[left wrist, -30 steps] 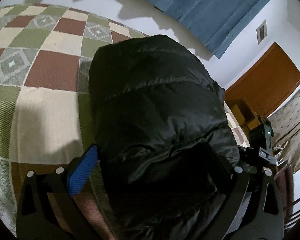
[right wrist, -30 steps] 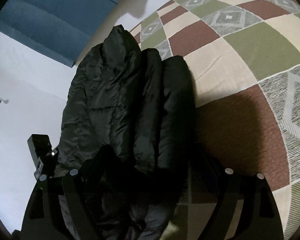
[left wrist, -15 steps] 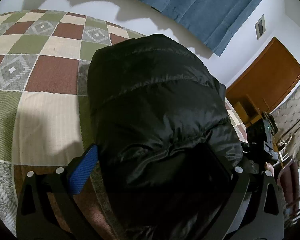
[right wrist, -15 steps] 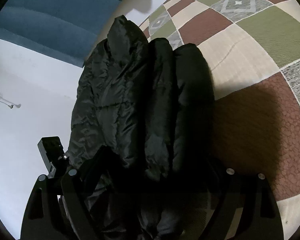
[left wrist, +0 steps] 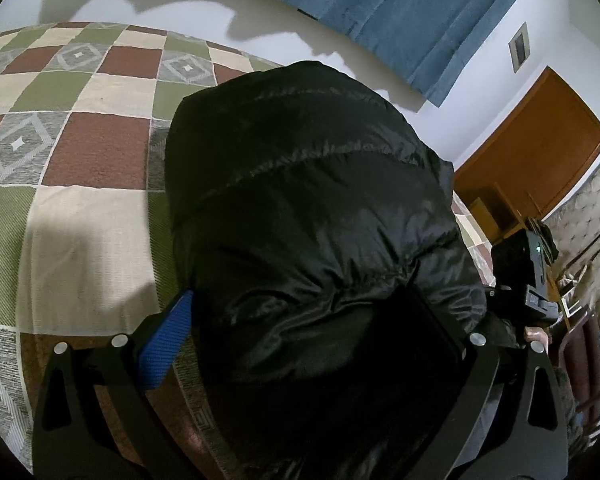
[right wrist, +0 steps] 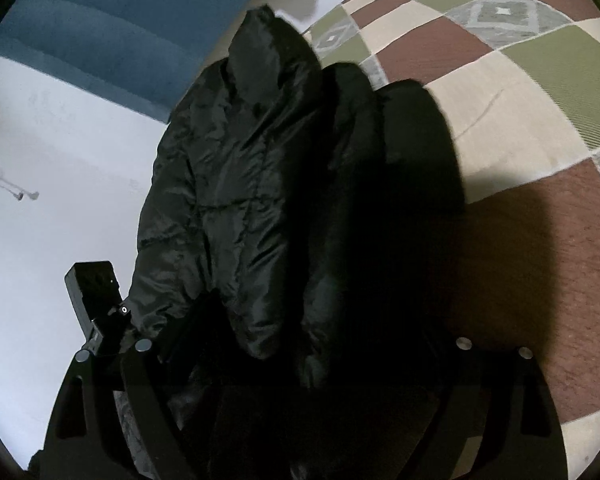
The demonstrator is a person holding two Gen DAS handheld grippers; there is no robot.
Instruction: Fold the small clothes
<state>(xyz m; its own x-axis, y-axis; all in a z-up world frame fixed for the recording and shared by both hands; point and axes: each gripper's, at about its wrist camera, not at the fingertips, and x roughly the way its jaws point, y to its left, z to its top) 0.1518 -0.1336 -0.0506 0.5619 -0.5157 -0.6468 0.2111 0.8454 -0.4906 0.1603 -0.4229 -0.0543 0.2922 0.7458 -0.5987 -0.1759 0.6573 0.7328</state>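
- The black puffer jacket bulges between the left gripper fingers, hiding the right pad (only the blue left pad shows).
- The right gripper fingertips are lost in dark jacket folds; its grip is unreadable.
- The jacket's lower end is cut off by both frames.

A home bedroom. A bed is covered by a checked quilt (squares of green, cream, rust and grey diamonds). Blue curtains hang along a white wall, beside a wooden door.
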